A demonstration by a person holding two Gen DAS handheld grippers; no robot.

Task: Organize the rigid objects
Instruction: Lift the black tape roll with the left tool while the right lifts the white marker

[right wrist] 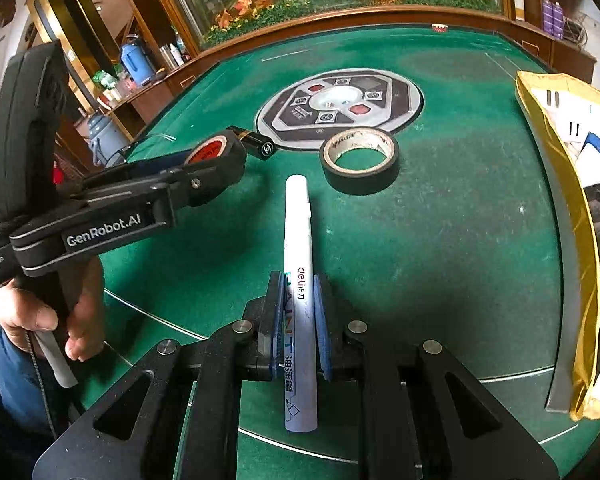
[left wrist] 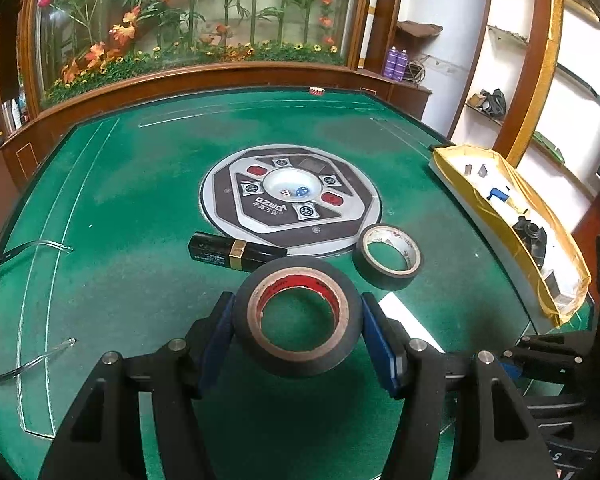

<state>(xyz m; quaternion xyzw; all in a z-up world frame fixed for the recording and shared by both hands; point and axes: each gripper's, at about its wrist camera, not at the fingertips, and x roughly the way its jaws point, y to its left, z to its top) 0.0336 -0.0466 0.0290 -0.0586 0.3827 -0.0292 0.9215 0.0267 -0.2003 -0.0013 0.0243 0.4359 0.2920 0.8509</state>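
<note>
Box (left wrist: 452,168) gold-lined, with small parts; left fingers (left wrist: 374,320) pinching tape roll (left wrist: 298,322); right fingers (right wrist: 277,312) pinching paint marker (right wrist: 298,264).

Green felt table (left wrist: 140,184) filled frame centre. Glass case of artificial flowers (left wrist: 196,20) ran along top (wood-framed). White shelves (left wrist: 512,40) upper right; blue jug (right wrist: 136,62) upper left.

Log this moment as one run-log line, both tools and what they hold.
left tool: shut on red-core tape roll | right tool: shut on white paint marker | on table: second tape roll, black lipstick
</note>
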